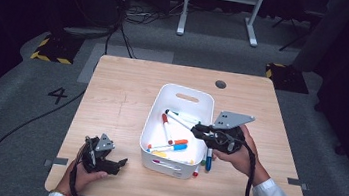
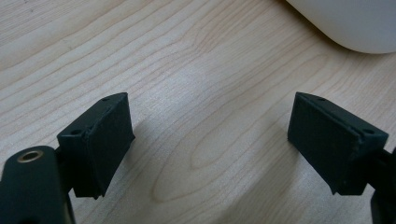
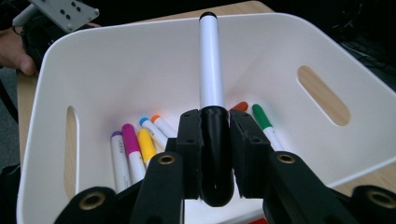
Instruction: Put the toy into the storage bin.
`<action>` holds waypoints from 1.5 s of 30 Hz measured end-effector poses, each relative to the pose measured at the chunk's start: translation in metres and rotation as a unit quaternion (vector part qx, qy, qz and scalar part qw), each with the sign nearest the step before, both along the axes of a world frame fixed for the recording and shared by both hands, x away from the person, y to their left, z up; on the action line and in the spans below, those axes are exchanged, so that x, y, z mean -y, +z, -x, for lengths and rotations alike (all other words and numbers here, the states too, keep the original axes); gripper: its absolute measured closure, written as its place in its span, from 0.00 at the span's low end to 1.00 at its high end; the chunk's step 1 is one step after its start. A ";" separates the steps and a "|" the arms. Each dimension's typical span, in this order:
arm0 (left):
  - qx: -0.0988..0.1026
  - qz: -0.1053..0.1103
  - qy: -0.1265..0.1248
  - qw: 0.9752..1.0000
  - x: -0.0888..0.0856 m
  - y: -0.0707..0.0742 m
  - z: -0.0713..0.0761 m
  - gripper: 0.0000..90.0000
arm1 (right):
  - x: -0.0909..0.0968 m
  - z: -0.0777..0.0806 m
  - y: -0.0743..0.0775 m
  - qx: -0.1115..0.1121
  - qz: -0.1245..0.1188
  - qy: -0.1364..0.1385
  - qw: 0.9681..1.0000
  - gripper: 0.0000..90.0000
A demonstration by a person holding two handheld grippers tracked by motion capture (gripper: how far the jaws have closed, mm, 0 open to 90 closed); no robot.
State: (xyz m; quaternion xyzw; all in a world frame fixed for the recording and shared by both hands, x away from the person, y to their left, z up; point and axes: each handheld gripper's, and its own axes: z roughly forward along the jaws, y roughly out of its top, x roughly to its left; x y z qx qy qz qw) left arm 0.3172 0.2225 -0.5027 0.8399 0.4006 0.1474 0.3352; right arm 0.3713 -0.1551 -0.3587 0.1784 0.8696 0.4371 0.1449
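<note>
The right gripper (image 3: 215, 140), clamped on a black-capped white marker (image 3: 211, 65), held it over the white bin (image 1: 158, 107) already containing several markers, while two more lay outside its near right corner.

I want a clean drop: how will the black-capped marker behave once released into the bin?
The marker is a smooth round tube, so it will probably roll. It looks stiff and light. The right hand-held gripper grips only its cap, over the white bin, so it may land tip-first.
</note>
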 end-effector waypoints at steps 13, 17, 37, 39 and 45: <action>0.000 0.001 0.000 1.000 0.000 0.000 0.000 0.16 | -0.027 -0.004 -0.018 -0.036 0.051 0.039 0.997 0.84; 0.000 0.001 0.000 1.000 0.000 0.000 0.000 0.16 | -0.029 -0.005 -0.017 -0.051 0.056 0.043 0.996 0.84; 0.000 0.001 0.000 1.000 0.000 0.000 0.000 0.16 | -0.040 0.003 -0.009 -0.063 0.100 0.095 0.988 0.83; 0.000 0.001 0.000 1.000 0.000 0.000 0.000 0.16 | -0.043 0.003 -0.008 -0.064 0.107 0.099 0.987 0.83; -0.001 0.001 -0.002 1.000 0.000 0.000 0.000 0.16 | -0.049 0.005 -0.010 -0.075 0.138 0.104 0.982 0.81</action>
